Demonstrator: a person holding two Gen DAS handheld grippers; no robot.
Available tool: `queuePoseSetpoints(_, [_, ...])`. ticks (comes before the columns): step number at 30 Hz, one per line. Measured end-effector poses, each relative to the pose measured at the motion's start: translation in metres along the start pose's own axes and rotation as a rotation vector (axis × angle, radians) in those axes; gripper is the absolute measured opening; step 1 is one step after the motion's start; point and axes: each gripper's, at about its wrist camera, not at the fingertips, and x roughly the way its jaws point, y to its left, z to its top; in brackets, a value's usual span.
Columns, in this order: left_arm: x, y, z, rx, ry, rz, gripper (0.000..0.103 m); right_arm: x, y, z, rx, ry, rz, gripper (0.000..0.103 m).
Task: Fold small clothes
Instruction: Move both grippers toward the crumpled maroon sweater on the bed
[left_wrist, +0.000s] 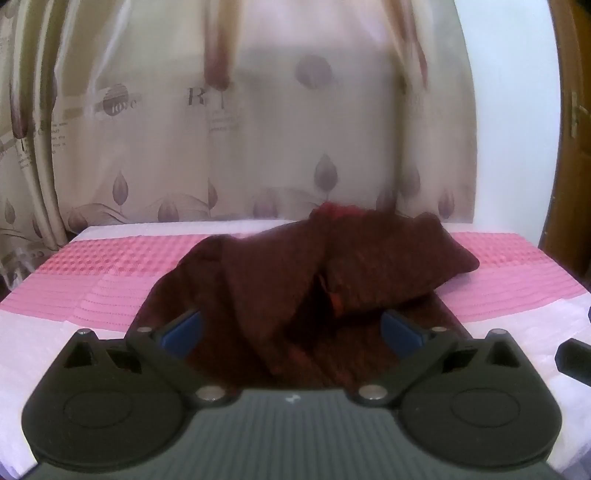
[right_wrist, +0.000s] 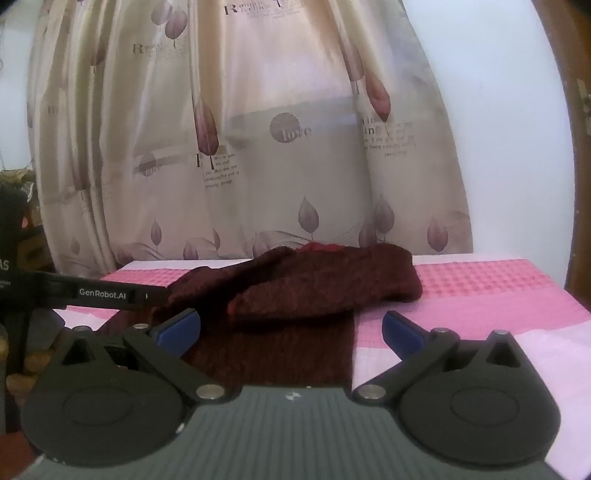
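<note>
You hold your left claw (left_wrist: 291, 328) low and level over the near part of the counter (left_wrist: 44, 332), pointing at the curtain (left_wrist: 221, 147) behind it. Its blue-padded fingers (left_wrist: 183, 332) are spread wide, one on each side of the near flap of the dark red garment (left_wrist: 295, 266), and nothing is clamped between them; whether the pads brush the fabric cannot be told.

Your right claw (right_wrist: 291, 330) sits at a similar low, level angle, slightly to the right. It too is wide open and grips nothing: its left pad (right_wrist: 181, 330) stands over the garment's (right_wrist: 295, 288) near flap, its right pad (right_wrist: 402, 332) over the pink cloth (right_wrist: 480, 288) covering the counter. In the right wrist view the black body of your left claw reaches in from the left edge toward the garment.

The garment lies in the middle of the counter, a fuzzy, knit-looking maroon piece. Its far part is bunched into a rounded, folded-over lump, with a brighter red edge showing at the top, while a flat panel runs toward you. The pink cloth has a waffle texture at the back, ribbed bands nearer, and a smooth pale strip closest. The curtain is glossy beige with leaf prints and lettering.
</note>
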Motion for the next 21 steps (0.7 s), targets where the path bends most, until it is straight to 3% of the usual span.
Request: queuePoseSetpoints(21, [0.035,0.011,-0.001,-0.044,0.088,-0.054,0.103,0.022,-0.001,0.007,0.015,0.054,0.019,0.103])
